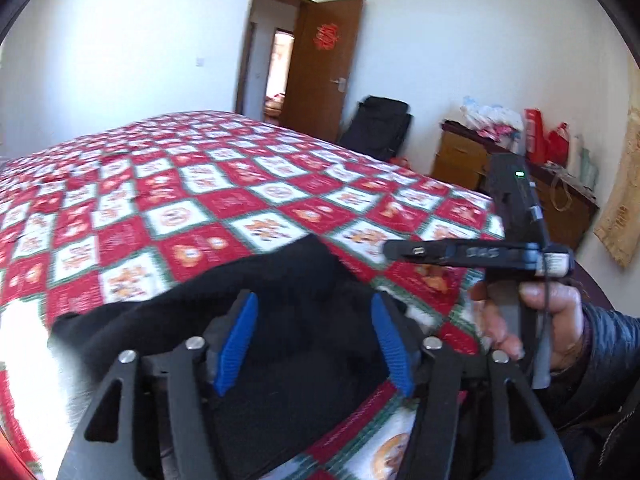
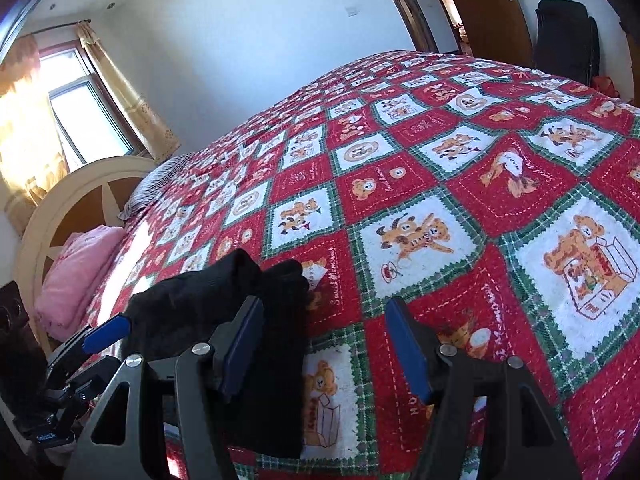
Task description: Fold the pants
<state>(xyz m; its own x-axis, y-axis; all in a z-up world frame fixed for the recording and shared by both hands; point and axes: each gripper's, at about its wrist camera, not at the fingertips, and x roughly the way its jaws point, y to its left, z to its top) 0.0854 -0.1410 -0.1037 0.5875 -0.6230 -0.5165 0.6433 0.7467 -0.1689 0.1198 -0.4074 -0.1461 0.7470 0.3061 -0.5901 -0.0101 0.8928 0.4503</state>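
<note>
Two wrist views over a bed w/ a red, white & green patchwork bedspread [image 2: 460, 184]. The black pants [image 1: 224, 320] are seen bunched into a compact bundle at the near edge of the bed, left of the scene's centre; in the right wrist view the bundle [image 2: 240, 320] shows two rounded ends pointing far, probably leg or fold ends, though the dark cloth hides detail.

Left gripper [image 1: 316, 340]: blue pads are spread wide, w/ the pants lying between & beneath them but not pinched. Right gripper [image 2: 326, 350]: also held wide, nothing gripped; its left pad sits just beside the bundle's right edge, bare bedspread between the pads. A hand [image 1: 532, 316] is seen holding the right tool's handle.

Judged progress: pants appear already folded over at least once & set down. Left to do, prob.: a final fold or flattening, as the bundle looks lumpy, not flat. Exact fold count can't be told.
</note>
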